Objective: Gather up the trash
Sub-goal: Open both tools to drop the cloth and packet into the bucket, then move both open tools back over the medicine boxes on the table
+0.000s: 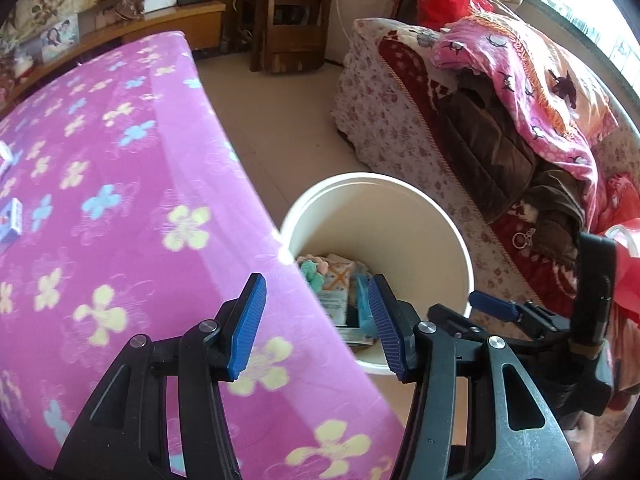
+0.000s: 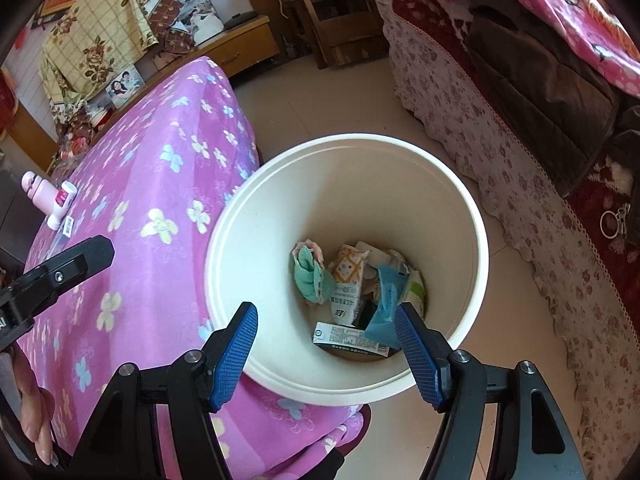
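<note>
A white round bin point(image 2: 360, 184) stands on the floor against the corner of a table draped in a pink flowered blanket point(image 2: 140, 200). In its bottom lie a green cloth point(image 2: 312, 280), a milk carton point(image 2: 348, 280), a blue wrapper point(image 2: 382, 300) and a flat box point(image 2: 348, 338). My right gripper point(image 2: 326, 308) hangs open over the bin's mouth, nothing between its blue pads. My left gripper point(image 1: 317, 280) is open and empty too, above the table's corner at the bin's rim point(image 1: 460, 240). Small printed packets point(image 1: 12, 224) lie at the table's far left.
A pink bottle point(image 2: 44, 196) and a small tube lie on the table's far side. A sofa with a floral cover point(image 1: 400, 120) and heaped blankets runs along the right. A wooden chair point(image 1: 292, 20) stands at the back. A person's hand point(image 2: 36, 412) shows at lower left.
</note>
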`<move>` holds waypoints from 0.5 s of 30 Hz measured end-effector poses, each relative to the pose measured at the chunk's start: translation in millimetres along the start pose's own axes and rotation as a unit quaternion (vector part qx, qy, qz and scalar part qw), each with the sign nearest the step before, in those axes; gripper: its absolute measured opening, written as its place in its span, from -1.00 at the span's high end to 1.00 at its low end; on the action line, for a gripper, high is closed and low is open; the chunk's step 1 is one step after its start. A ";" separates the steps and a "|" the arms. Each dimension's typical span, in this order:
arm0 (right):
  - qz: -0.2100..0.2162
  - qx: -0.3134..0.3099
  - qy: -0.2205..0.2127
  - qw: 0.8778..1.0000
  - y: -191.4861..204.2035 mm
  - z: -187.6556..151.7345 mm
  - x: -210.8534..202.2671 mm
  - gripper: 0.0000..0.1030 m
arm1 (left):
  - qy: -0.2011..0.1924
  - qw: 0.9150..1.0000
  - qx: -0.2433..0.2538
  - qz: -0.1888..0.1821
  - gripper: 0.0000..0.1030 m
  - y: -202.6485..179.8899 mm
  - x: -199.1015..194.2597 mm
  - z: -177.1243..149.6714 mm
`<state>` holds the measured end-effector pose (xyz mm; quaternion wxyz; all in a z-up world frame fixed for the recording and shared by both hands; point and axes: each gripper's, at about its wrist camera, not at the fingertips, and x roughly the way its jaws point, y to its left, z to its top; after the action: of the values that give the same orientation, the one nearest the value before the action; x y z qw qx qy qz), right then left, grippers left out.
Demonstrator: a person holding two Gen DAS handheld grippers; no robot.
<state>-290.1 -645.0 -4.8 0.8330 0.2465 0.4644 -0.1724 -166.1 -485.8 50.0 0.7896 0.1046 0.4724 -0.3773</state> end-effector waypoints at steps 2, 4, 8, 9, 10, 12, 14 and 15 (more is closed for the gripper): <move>0.003 -0.006 -0.003 1.000 7.1 0.6 -4.0 -0.33 | -0.003 1.000 -0.004 0.005 0.00 6.7 -4.8 -1.8; 0.007 -0.014 -0.008 1.000 16.6 1.9 -9.7 -0.33 | -0.007 1.000 -0.009 0.012 0.00 14.9 -11.1 -4.3; 0.015 -0.031 -0.020 0.999 37.5 5.9 -19.2 -0.33 | -0.012 0.999 -0.020 0.027 0.00 32.1 -22.7 -8.7; 0.018 -0.037 -0.022 0.999 44.2 7.0 -21.6 -0.33 | -0.013 0.999 -0.023 0.031 0.00 37.8 -26.0 -10.2; 0.020 -0.043 -0.024 0.999 51.0 7.9 -23.4 -0.33 | -0.014 0.999 -0.025 0.035 0.00 41.5 -28.6 -11.0; 0.026 -0.053 -0.028 0.998 64.9 9.5 -25.6 -0.33 | -0.016 0.998 -0.033 0.044 0.00 54.0 -35.2 -14.5; 0.032 -0.064 -0.027 0.997 78.1 10.1 -25.5 -0.33 | -0.017 0.998 -0.042 0.050 0.00 67.0 -41.4 -17.5; 0.035 -0.070 -0.026 0.997 86.1 10.4 -24.8 -0.33 | -0.018 0.997 -0.047 0.055 0.00 74.9 -45.3 -19.5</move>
<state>-251.1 -578.9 42.7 0.8654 0.1993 0.4448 -0.1160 -139.3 -401.2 62.7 0.8217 0.0863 0.4685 -0.3130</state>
